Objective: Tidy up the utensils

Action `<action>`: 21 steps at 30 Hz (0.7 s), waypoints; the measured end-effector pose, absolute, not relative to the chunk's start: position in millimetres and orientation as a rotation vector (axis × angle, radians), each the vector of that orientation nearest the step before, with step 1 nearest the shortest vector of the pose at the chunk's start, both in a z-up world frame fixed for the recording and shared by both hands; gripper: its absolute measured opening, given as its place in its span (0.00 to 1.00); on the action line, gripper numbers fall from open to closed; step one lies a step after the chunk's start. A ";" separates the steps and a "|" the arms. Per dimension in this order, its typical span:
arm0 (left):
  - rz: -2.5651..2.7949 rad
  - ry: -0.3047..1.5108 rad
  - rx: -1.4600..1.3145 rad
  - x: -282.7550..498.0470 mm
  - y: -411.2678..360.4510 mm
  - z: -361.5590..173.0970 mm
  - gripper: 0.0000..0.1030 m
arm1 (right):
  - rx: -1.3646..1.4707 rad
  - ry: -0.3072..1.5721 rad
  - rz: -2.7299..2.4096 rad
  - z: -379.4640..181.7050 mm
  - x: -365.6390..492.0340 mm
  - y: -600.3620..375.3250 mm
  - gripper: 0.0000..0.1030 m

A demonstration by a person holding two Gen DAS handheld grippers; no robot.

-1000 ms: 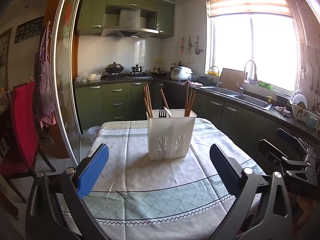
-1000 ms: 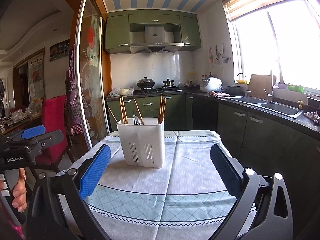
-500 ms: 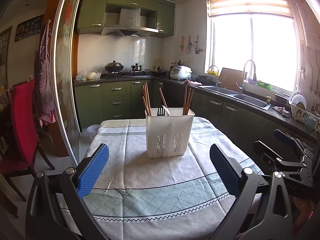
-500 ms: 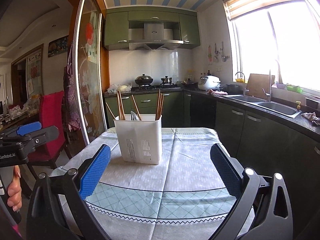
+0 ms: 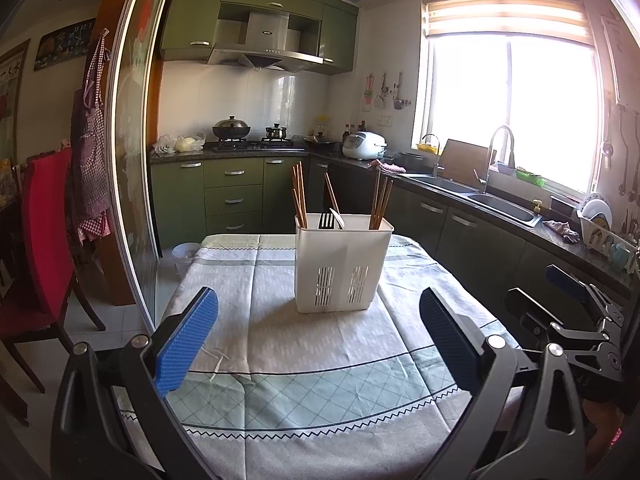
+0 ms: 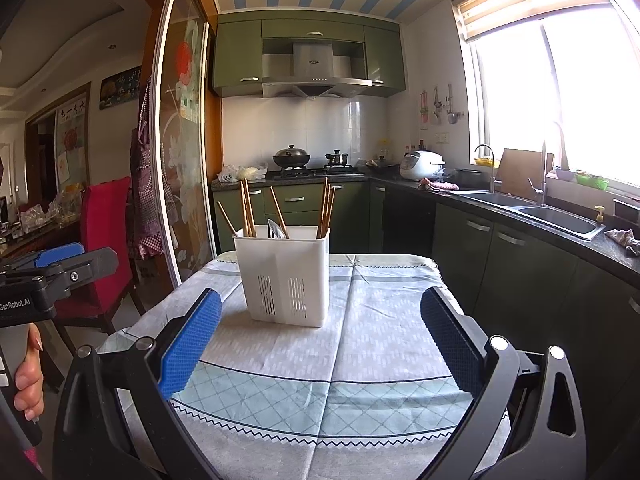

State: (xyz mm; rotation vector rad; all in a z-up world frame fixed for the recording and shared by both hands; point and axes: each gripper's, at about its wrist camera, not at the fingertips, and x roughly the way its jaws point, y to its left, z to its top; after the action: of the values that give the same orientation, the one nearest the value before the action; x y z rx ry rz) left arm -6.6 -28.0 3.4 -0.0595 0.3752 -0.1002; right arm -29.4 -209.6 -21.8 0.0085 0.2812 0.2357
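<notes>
A white slotted utensil holder [image 5: 343,266] stands upright on the table; it also shows in the right wrist view [image 6: 285,278]. It holds several brown chopsticks [image 5: 299,198] in its compartments, a dark fork [image 5: 326,221] and a spoon [image 6: 274,229]. My left gripper [image 5: 318,338] is open and empty, well short of the holder. My right gripper [image 6: 320,342] is open and empty, also short of it. The right gripper shows at the right edge of the left wrist view [image 5: 568,312]. The left gripper shows at the left edge of the right wrist view [image 6: 60,272].
The table carries a grey and green patterned cloth [image 5: 320,360]. A red chair [image 5: 44,240] stands to the left by a glass sliding door [image 5: 132,160]. Dark green cabinets, a stove [image 5: 248,144] and a sink [image 5: 500,204] line the far and right walls.
Both grippers have drawn back from the table and risen a little, so the holder looks smaller and farther. Both stay open and empty.
</notes>
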 end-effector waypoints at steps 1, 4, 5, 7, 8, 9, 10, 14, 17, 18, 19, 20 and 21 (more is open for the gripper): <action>-0.102 0.376 -0.061 -6.7 -27.9 3.1 0.93 | 0.007 0.283 0.237 -22.2 -29.0 -209.1 0.95; -0.102 0.374 -0.061 -7.5 -27.5 3.4 0.93 | 0.004 0.286 0.241 -22.8 -28.2 -208.1 0.95; -0.104 0.374 -0.060 -7.5 -27.5 3.3 0.93 | 0.004 0.287 0.242 -23.1 -28.2 -207.7 0.95; -0.107 0.374 -0.056 -8.2 -27.6 3.8 0.93 | 0.002 0.287 0.246 -23.2 -27.7 -206.8 0.95; -0.107 0.373 -0.054 -8.4 -27.7 3.9 0.93 | 0.002 0.287 0.247 -23.3 -27.6 -206.6 0.95; -0.107 0.373 -0.053 -8.6 -27.7 3.9 0.93 | 0.002 0.287 0.249 -23.3 -27.4 -206.2 0.95; -0.107 0.373 -0.054 -8.7 -27.7 3.7 0.93 | 0.003 0.288 0.251 -23.5 -27.7 -205.7 0.95; -0.119 0.381 -0.064 -7.5 -26.4 4.7 0.93 | -0.001 0.294 0.253 -24.0 -27.0 -203.5 0.95; -0.119 0.385 -0.067 -6.9 -25.6 4.3 0.93 | -0.003 0.296 0.254 -23.9 -26.3 -202.6 0.95; -0.120 0.387 -0.071 -6.5 -25.1 4.0 0.93 | -0.002 0.296 0.255 -23.9 -26.3 -202.7 0.95; -0.122 0.389 -0.075 -6.0 -24.6 3.9 0.93 | -0.002 0.297 0.255 -24.0 -26.1 -202.5 0.95; -0.124 0.392 -0.078 -5.2 -24.4 3.2 0.93 | -0.003 0.298 0.256 -25.1 -26.4 -202.4 0.95; -0.126 0.396 -0.082 -4.4 -24.0 2.7 0.93 | -0.004 0.299 0.255 -25.4 -26.2 -201.9 0.95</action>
State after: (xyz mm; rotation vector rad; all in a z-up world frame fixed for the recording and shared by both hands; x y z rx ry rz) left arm -4.4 -24.0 2.7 -0.0822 0.3958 -0.1263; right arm -26.2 -201.9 -25.4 -0.0039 0.2994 0.2554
